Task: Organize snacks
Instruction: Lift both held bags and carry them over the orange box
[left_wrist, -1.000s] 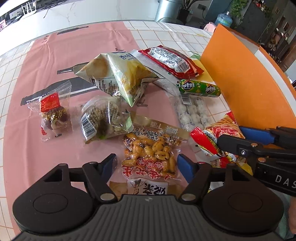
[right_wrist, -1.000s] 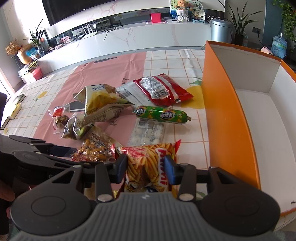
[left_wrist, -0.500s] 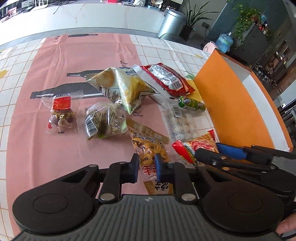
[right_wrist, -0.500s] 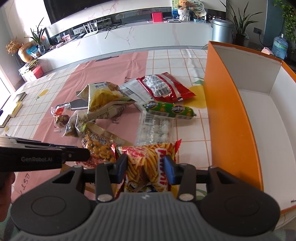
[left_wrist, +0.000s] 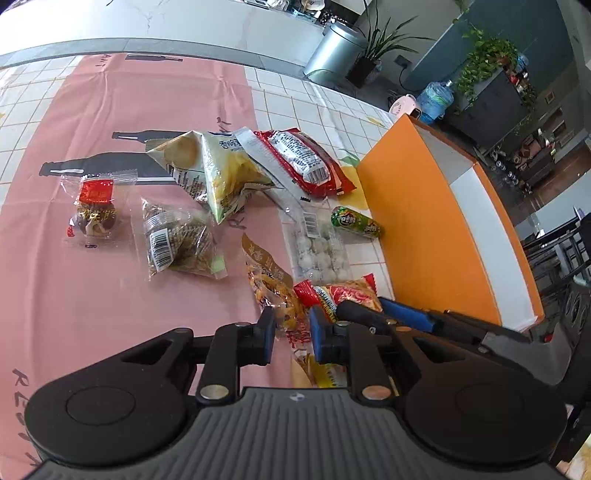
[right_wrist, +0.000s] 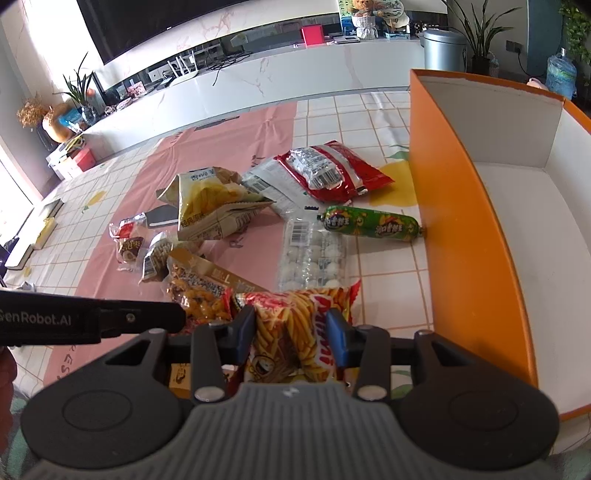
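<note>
My left gripper (left_wrist: 292, 338) is shut on the near end of a clear peanut bag (left_wrist: 271, 286) with a gold strip and lifts it off the pink cloth. It also shows in the right wrist view (right_wrist: 199, 291). My right gripper (right_wrist: 291, 338) is shut on a red and yellow fries-snack bag (right_wrist: 295, 317), seen in the left wrist view (left_wrist: 343, 293) beside the peanuts. The orange box (right_wrist: 454, 206) with a white inside stands just right of both grippers.
On the table lie a yellow chip bag (left_wrist: 214, 170), a red packet (left_wrist: 303, 162), a green sausage (right_wrist: 373, 223), a clear pack of white balls (right_wrist: 314, 258), a wrapped dumpling (left_wrist: 177, 240) and a small red-label pack (left_wrist: 96, 210).
My left gripper closed on the peanut bag and raised it, moving up and right. My right gripper kept its hold on the fries bag and shifted slightly.
</note>
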